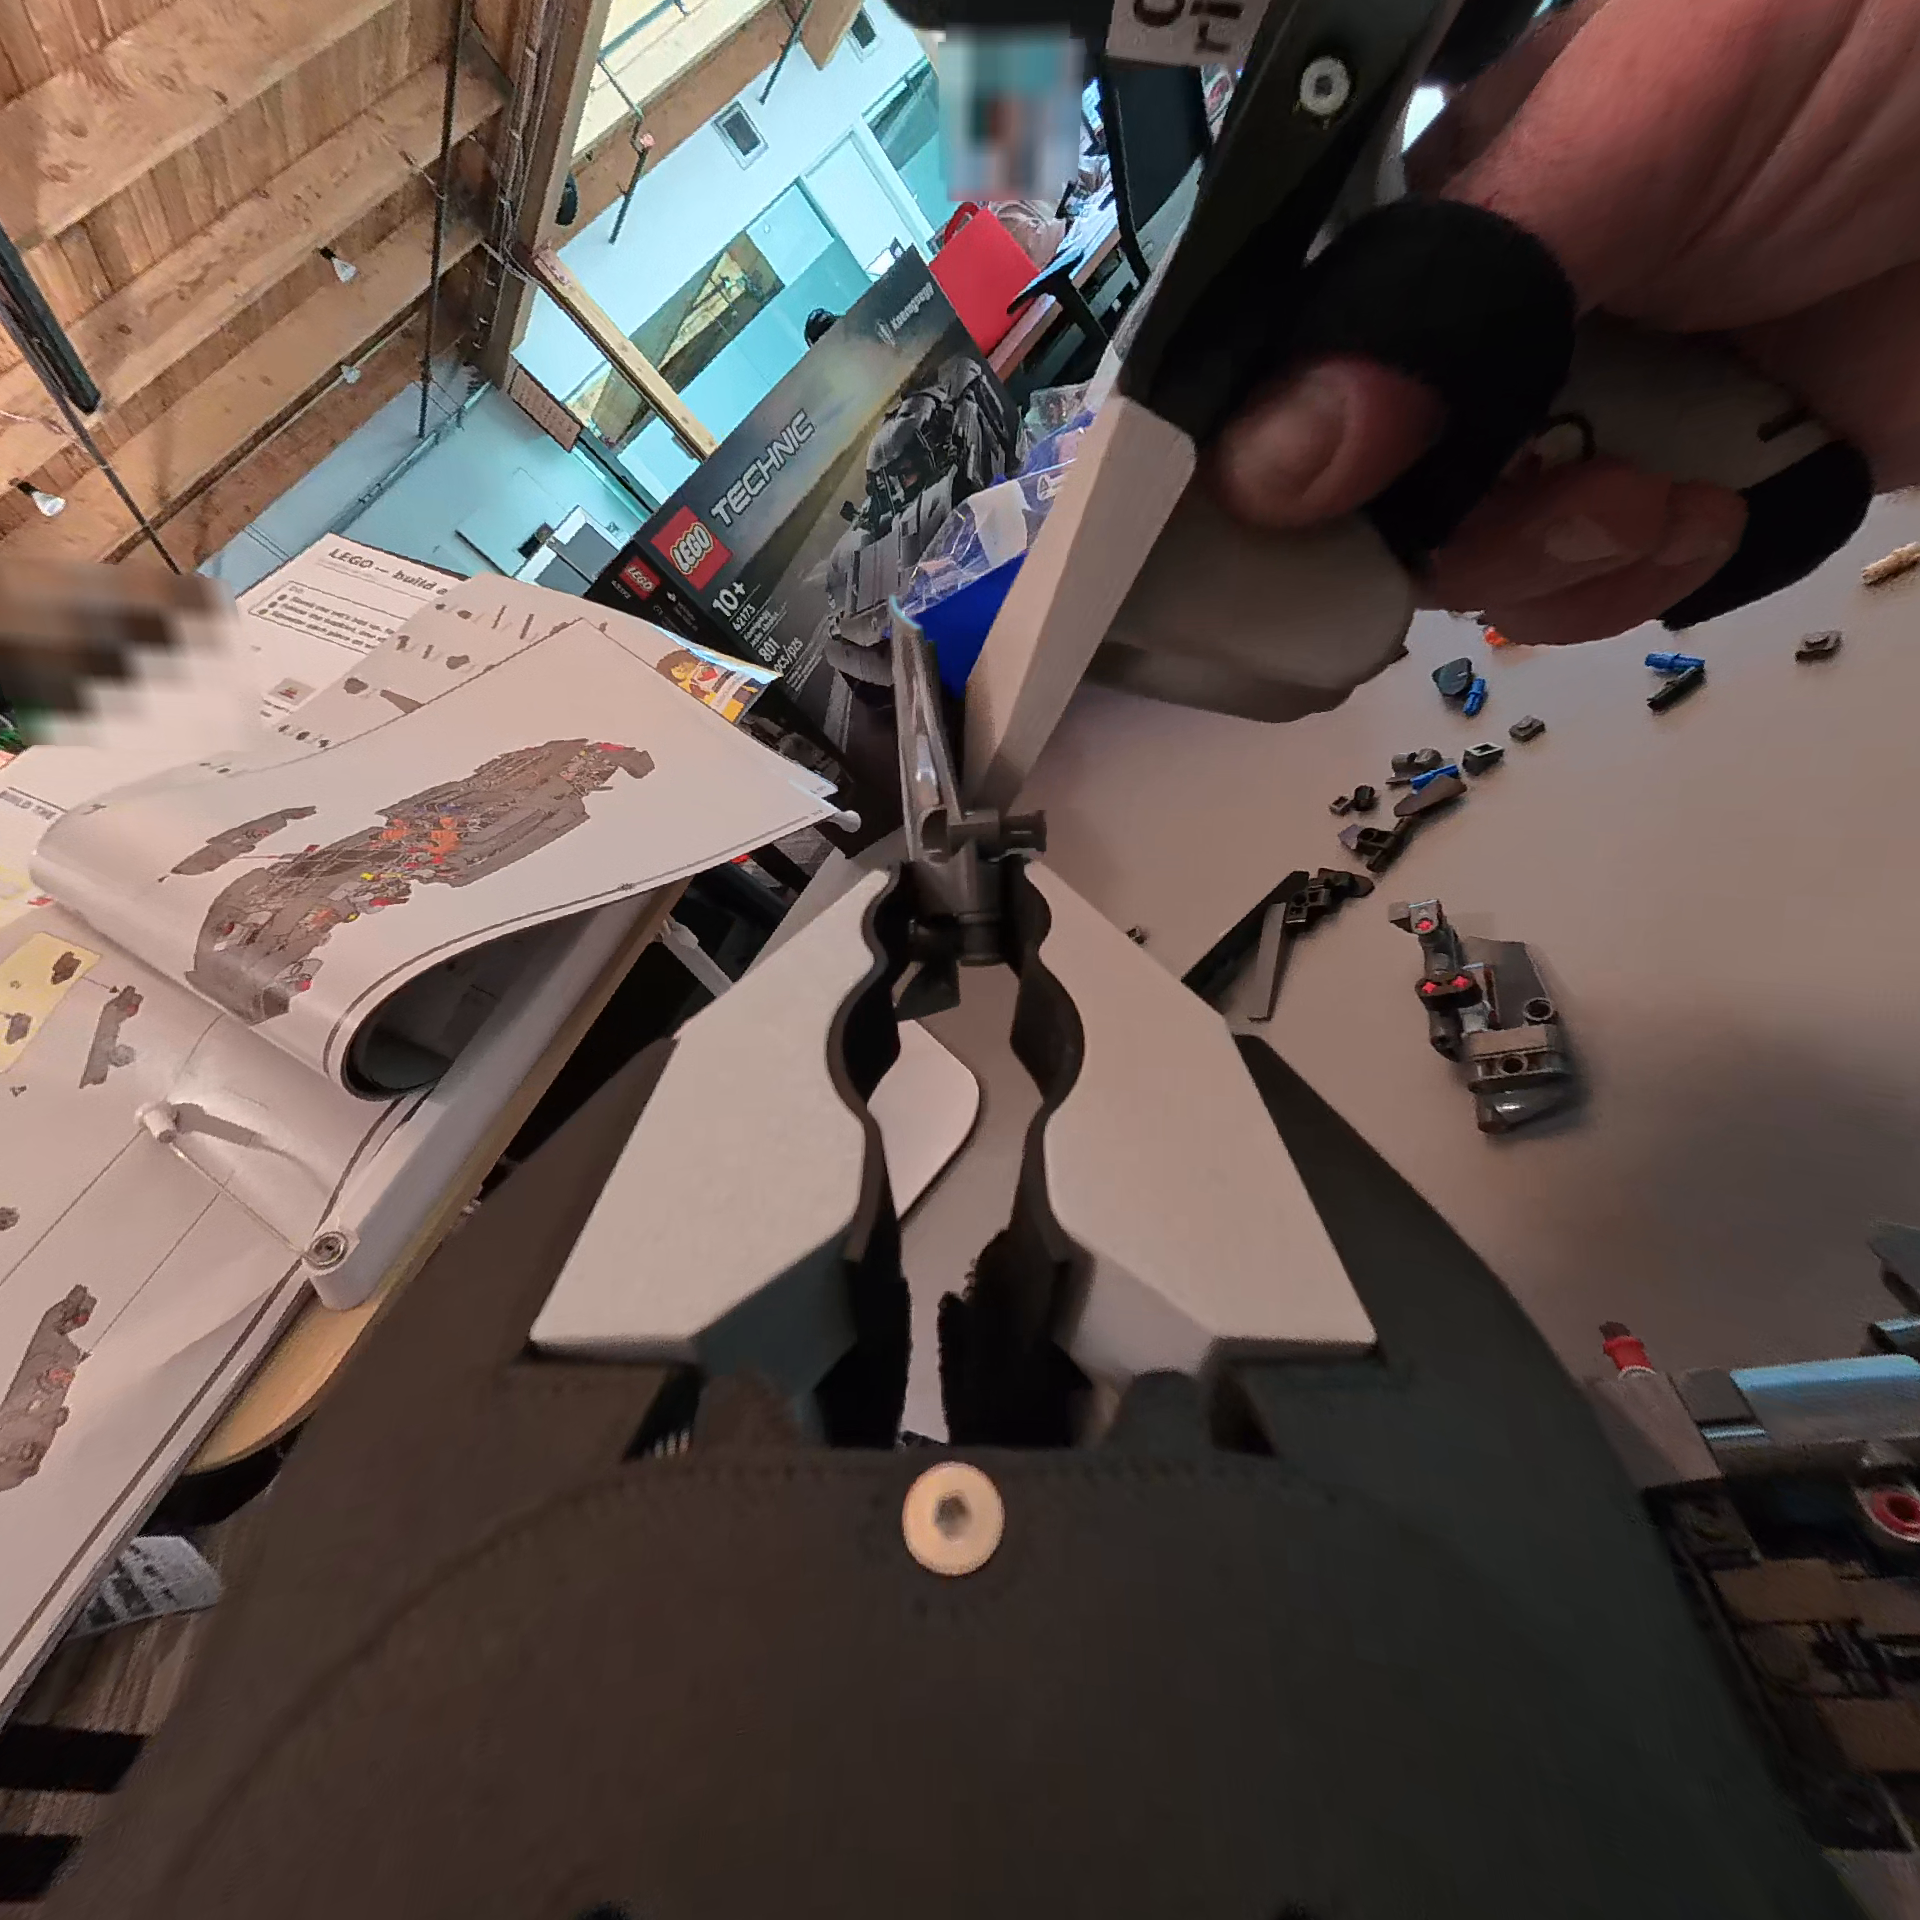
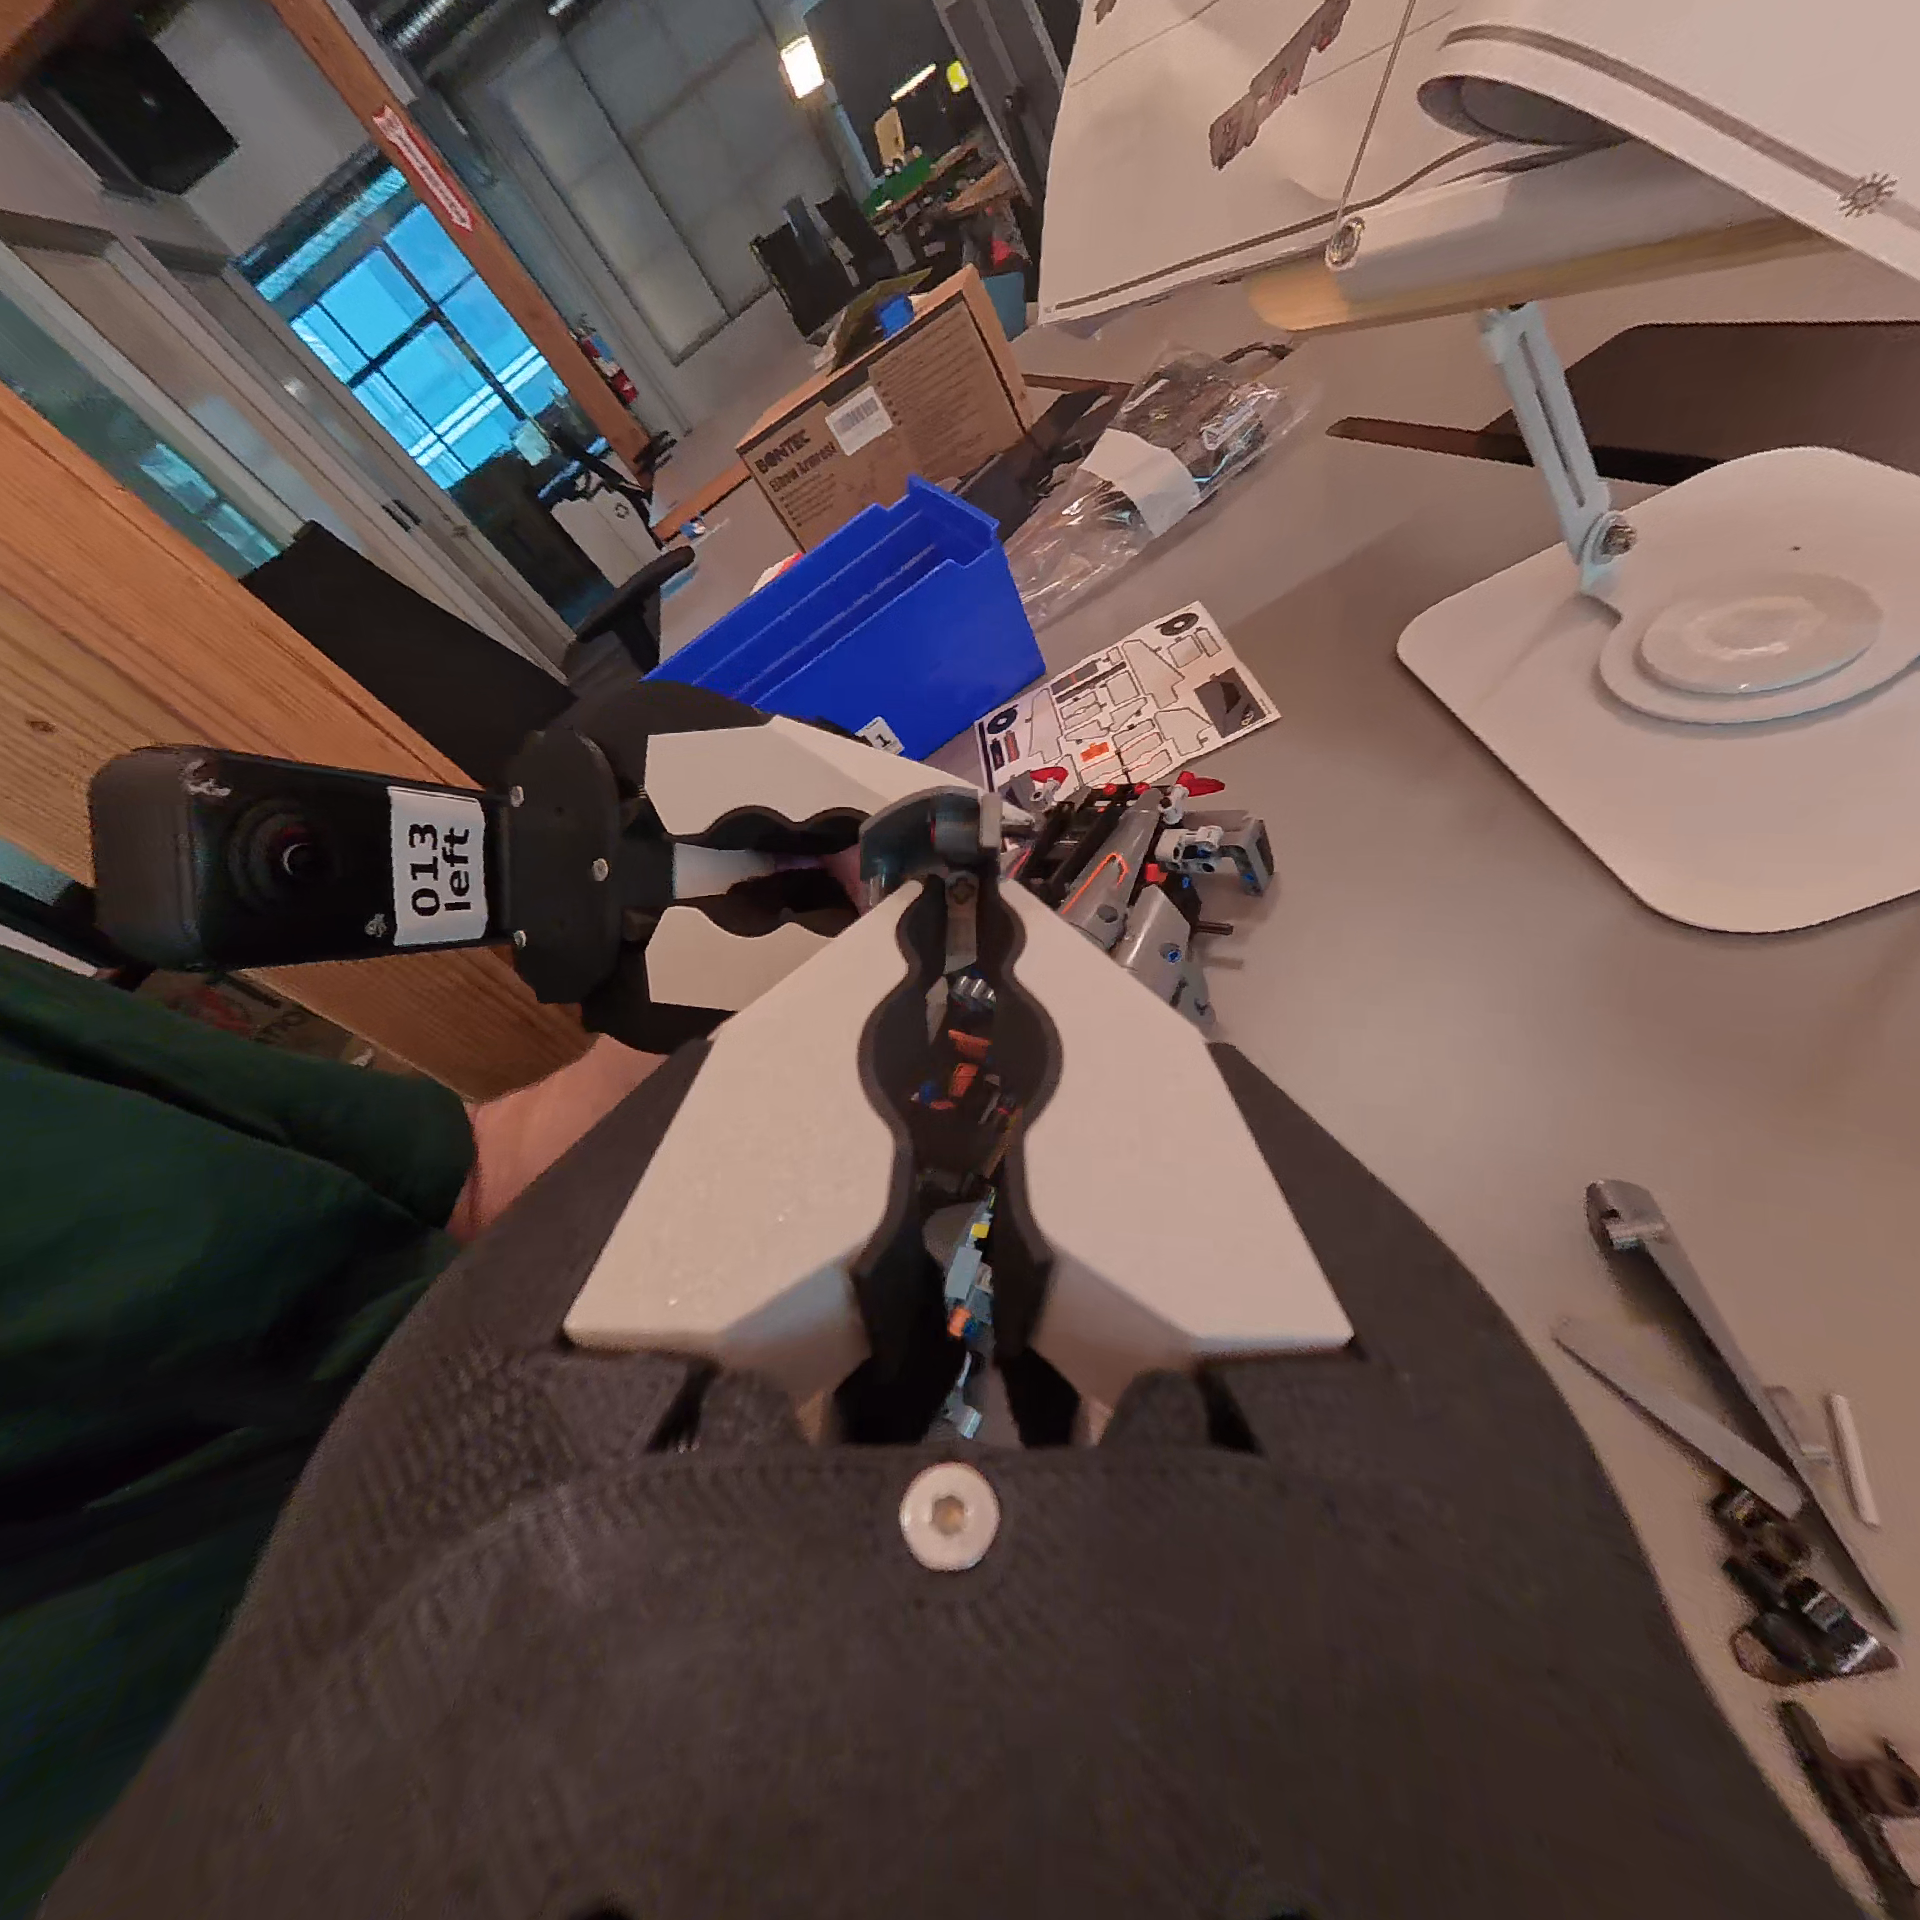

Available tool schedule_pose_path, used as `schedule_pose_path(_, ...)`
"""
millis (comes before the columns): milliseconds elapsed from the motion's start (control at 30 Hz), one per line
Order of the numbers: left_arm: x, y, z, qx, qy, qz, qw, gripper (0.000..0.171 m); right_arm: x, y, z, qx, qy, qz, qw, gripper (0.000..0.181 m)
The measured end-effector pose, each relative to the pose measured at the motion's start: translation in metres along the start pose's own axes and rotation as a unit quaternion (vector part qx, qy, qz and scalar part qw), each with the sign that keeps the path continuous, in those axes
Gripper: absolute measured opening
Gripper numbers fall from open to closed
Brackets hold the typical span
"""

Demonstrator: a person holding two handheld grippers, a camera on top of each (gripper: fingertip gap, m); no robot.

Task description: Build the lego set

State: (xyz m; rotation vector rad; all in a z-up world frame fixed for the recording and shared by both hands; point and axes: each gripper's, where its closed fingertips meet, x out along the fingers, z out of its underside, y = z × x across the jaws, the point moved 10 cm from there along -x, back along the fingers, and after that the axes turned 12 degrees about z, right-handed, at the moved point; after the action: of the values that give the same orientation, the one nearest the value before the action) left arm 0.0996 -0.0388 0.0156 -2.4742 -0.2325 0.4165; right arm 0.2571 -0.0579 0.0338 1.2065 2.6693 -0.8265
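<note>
Left tool [image 1: 961,925] clamped on a small grey lego piece [image 1: 951,831] at the fingertips, held up above the bench [image 1: 1662,1039]. Right tool [image 2: 951,899] closed on the same piece [image 2: 925,831] from the other side, tips meeting the left tool [image 2: 831,862]. Partly built grey model [image 2: 1153,883] lying on the bench beyond the tips. Loose dark and blue parts [image 1: 1455,769] scattered farther across the bench. Open instruction booklet [image 1: 416,831] propped on a stand.

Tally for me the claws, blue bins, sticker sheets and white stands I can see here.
Claws: 2, the left claw and the right claw, both shut on the grey piece
Blue bin: 1
Sticker sheet: 1
White stand: 1
Total: 5
</note>
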Motion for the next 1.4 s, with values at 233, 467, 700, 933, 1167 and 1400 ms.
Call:
schedule_pose_path(233,-0.014,-0.022,0.012,-0.057,0.000,-0.016,0.998,0.015,-0.034,0.012,-0.012,0.000,0.050,0.030,0.998,0.002)
schedule_pose_path(467,-0.002,-0.020,0.012,-0.207,0.115,0.091,0.967,0.014,-0.035,0.005,-0.002,0.002,0.162,-0.021,0.987,0.004)
schedule_pose_path(700,0.005,-0.020,0.007,-0.325,0.198,0.166,0.909,0.014,-0.031,0.000,0.008,0.013,0.253,-0.062,0.965,0.004)
schedule_pose_path(933,0.018,-0.013,-0.004,-0.414,0.247,0.204,0.852,0.014,-0.026,0.002,0.016,0.018,0.308,-0.065,0.949,0.003)
schedule_pose_path(1167,0.026,-0.012,-0.008,-0.472,0.275,0.224,0.807,0.014,-0.026,0.001,0.020,0.001,0.336,-0.058,0.940,0.003)
schedule_pose_path(1400,0.031,-0.009,-0.012,-0.483,0.278,0.216,0.802,0.014,-0.027,0.000,0.023,-0.007,0.359,-0.039,0.932,0.004)
